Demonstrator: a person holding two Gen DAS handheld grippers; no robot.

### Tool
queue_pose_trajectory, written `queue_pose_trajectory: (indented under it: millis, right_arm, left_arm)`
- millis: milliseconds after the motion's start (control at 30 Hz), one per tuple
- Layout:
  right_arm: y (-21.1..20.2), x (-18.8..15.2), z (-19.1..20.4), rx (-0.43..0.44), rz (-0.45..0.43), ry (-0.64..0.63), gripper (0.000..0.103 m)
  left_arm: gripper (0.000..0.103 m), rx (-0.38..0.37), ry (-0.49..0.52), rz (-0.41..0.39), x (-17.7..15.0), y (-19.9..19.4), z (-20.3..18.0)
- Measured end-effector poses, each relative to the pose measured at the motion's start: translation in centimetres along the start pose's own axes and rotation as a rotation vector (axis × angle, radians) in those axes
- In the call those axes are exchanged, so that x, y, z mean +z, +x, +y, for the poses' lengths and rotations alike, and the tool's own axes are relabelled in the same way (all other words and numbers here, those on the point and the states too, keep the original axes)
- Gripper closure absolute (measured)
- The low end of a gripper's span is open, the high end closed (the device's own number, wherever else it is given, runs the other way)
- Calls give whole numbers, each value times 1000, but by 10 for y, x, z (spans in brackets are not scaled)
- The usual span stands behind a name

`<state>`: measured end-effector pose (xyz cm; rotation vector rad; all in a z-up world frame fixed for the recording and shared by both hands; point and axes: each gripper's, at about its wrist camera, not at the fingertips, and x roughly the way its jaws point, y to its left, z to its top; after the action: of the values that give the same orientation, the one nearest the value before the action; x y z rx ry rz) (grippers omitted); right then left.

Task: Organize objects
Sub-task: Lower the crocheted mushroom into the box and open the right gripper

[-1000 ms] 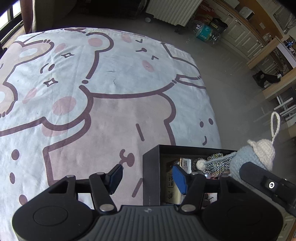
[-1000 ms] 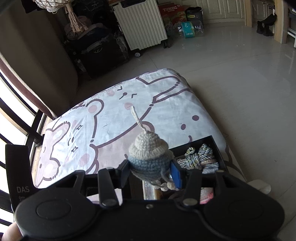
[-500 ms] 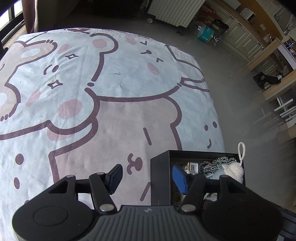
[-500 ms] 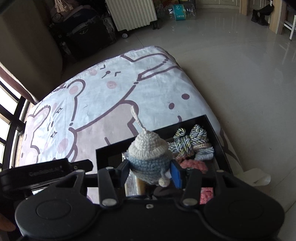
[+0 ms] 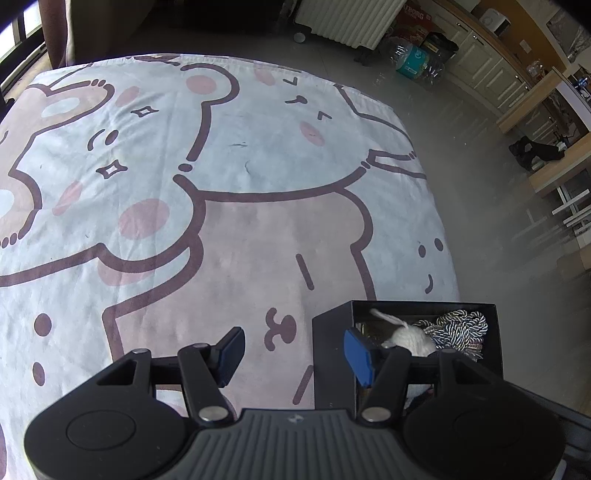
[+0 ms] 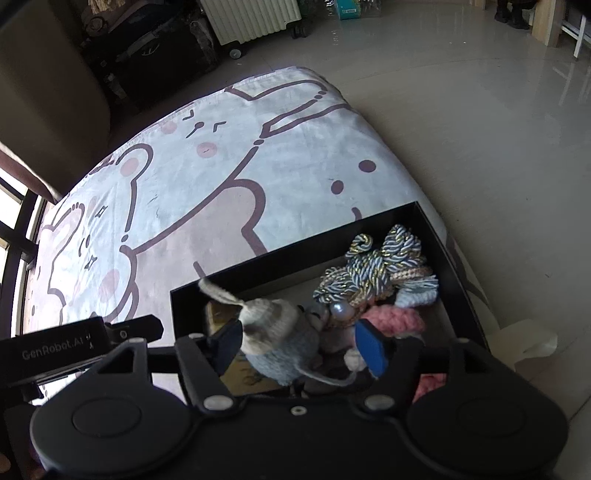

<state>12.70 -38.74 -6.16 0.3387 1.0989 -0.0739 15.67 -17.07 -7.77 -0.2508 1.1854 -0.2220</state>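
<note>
Where the room opens out into pale floor tiles, a bed takes up most of both views, covered by a cartoon-bear blanket (image 5: 229,206) in white, pink and brown that fills the left and centre of the left wrist frame. Beyond it, at the top of the right wrist frame, stands a white radiator (image 6: 255,16) on castors.

Next in size is the black box (image 6: 295,254), open-topped, sitting at the lower right of the blanket near the bed's edge. Its right half holds a bundle of twisted blue, white and gold cords (image 6: 384,262) with a pink knitted piece (image 6: 391,319) just below them.

The right gripper (image 6: 297,343) hangs over the box at the bottom centre of its frame, its jaws opening — the crocheted doll (image 6: 280,343), grey-blue body under a cream cap, lies tilted between the blue pads inside the box, and a clear gap shows beside the right-hand pad. Its cream loop (image 6: 218,291) points to the upper left.

The left gripper (image 5: 293,350) sits low in its own frame, jaws apart with nothing between them, straddling the box's left wall. The doll's cream cap (image 5: 410,338) shows inside the box there.
</note>
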Motion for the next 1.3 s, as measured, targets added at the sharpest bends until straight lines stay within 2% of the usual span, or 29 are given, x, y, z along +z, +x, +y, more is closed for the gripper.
queue_pose_trajectory:
  millis: [100,167,333,433,533,633,933,1033,1233,1300]
  right_arm:
    - [-8,2,0,-18,-25,-4,46]
    - [-14,3,0,-1,-37,-2,57]
    - [-17,5,5,42,-58,-7,72]
    - [-12,4,13,85,-36,-33,78]
    - [-3,1,20,77,-7,-67,79]
    - [8,0,21,15,15,-91,78]
    - [19,-2,14,35,24,-81,72]
    - [17,-3,11,45,38,-61,74]
    - [-16,2,-2,77,-43,27,73]
    - [-27,1,-2,55,-67,26,72]
  left_arm:
    - [43,-1,5,2,-1,0,-1]
    - [43,-1,9,3,-1,0,-1]
    - [43,4,24,4,-1,-1,0]
    - [43,10,30,4,-1,-1,0]
    - [43,13,36,6,-1,-1,0]
    - [43,19,46,11,-1,1,0]
    - [43,42,92,8,-2,-1,-6]
    - [43,57,117,-3,-3,-4,-8]
    - [43,65,141,-20,-4,-13,-11]
    - [43,67,157,-22,-6,-17,-14]
